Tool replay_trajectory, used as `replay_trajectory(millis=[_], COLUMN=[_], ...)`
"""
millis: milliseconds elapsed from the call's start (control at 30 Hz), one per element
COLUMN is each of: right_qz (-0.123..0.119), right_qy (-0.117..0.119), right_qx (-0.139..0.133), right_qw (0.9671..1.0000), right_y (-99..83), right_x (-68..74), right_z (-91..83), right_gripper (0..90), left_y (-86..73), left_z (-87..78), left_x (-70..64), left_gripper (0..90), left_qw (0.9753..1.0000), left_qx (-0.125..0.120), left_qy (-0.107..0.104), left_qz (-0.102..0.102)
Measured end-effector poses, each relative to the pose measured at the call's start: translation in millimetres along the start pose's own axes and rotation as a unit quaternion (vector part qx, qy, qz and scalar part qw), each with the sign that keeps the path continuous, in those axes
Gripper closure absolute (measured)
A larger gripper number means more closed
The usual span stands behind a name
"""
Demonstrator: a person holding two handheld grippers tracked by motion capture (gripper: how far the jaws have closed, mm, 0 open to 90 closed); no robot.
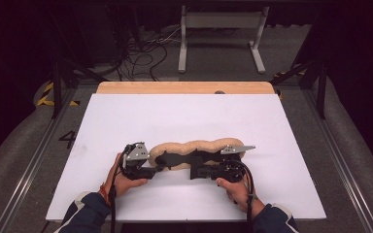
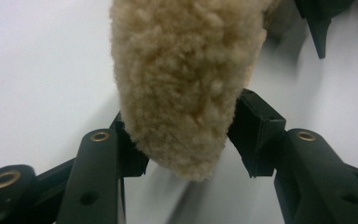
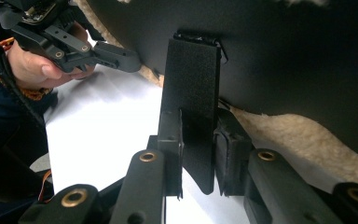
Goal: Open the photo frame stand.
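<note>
My left gripper (image 2: 186, 140) has its jaws clamped on the rounded end of the tan fleecy pad with black backing (image 2: 186, 79). My right gripper (image 3: 198, 154) pinches the pad's black hook-and-loop strap (image 3: 191, 93) between its closed jaws.

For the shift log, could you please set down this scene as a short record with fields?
Surface: white table top
Item in hand: tan fleecy pad with a black underside, lying lengthwise across the near part of the table
Left tool: jaws either side of the pad's fleecy end, pressing on it
Right tool: jaws closed on a black strap that hangs from the black underside
Hands: left hand and right hand each hold a tool
Pad state: near edge turned up, black side showing
</note>
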State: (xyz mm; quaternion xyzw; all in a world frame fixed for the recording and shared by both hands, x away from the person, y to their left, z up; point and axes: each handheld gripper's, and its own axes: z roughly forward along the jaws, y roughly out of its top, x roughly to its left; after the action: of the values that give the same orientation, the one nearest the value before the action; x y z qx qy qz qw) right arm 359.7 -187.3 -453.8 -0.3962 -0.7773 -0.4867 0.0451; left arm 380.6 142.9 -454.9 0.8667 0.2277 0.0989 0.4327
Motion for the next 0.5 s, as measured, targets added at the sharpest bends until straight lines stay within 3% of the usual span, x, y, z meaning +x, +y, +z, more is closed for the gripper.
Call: replay_trajectory(millis=[267,500], right_qz=[-0.006,-0.017], right_qy=[-0.008,-0.037], right_qx=[0.001,-0.001], right_qw=[0.9999,0.9992], right_y=[2.8,6.9], right_x=[-1.0,-4.3], right_z=[1.0,3.5], right_gripper=[74.5,73.9], left_y=[3.1,7.5], left_z=[2.9,7.9], left_x=[-4.1,-2.1], left_gripper=[51.9,52.6], left_qw=[0.9991,0.9970], left_qx=[0.004,0.007], left_qy=[0.037,0.069], left_qz=[0.021,0.033])
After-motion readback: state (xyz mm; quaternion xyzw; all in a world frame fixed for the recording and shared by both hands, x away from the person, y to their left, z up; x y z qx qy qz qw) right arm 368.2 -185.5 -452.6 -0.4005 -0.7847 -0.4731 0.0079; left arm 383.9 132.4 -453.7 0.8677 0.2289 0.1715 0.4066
